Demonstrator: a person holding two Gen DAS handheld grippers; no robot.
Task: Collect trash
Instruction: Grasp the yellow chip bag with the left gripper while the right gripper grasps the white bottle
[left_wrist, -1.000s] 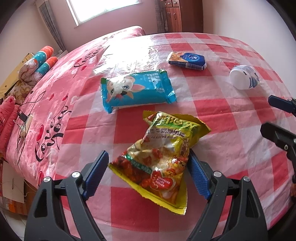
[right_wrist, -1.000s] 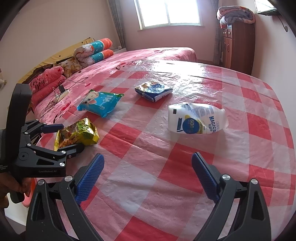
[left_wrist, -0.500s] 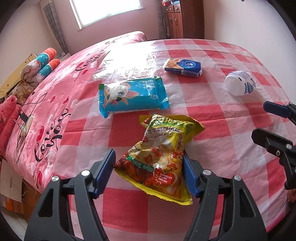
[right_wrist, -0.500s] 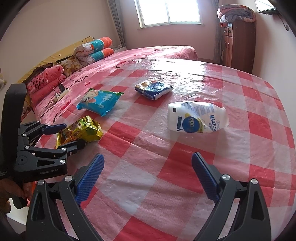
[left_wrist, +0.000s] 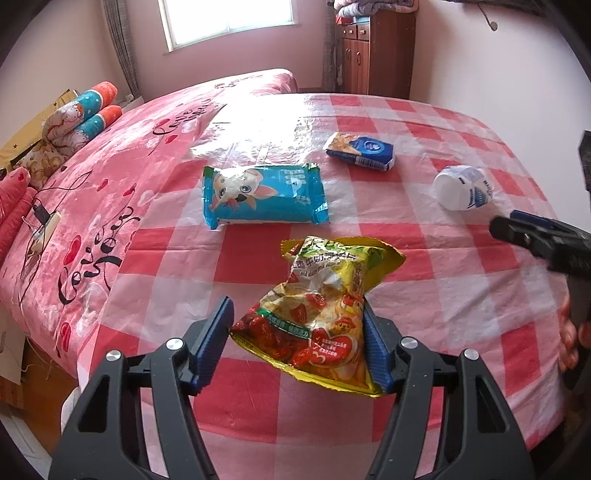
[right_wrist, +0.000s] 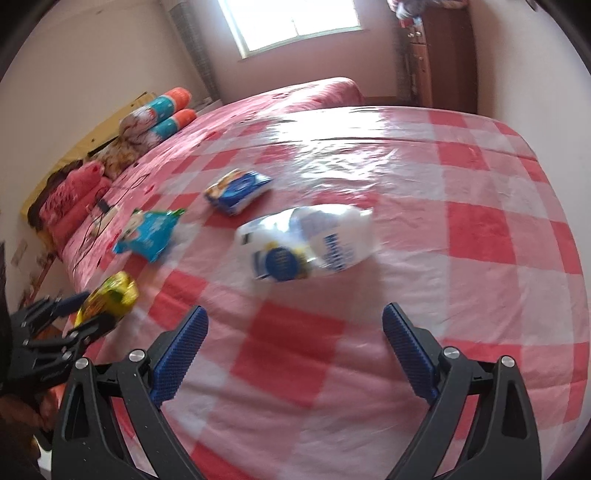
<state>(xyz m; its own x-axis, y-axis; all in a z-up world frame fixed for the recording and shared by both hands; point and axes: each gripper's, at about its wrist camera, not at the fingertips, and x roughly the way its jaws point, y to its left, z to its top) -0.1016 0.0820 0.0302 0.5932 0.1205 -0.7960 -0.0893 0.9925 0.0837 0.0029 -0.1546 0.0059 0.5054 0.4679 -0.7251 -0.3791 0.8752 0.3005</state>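
Pinching yellow snack bag (left_wrist: 320, 314): left gripper (left_wrist: 297, 345) fingers | right gripper (right_wrist: 295, 354) fingers spread | bedspread (left_wrist: 96, 251) reads "Love you"

Left gripper (left_wrist: 297, 341) fingers nearly closed (blue pads facing in), right gripper (right_wrist: 295, 354) fingers spread wide

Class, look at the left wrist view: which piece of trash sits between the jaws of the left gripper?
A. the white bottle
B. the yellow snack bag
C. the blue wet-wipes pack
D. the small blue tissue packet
B: the yellow snack bag lies between the jaws of the left gripper, while the other three lie farther off on the checked cloth.
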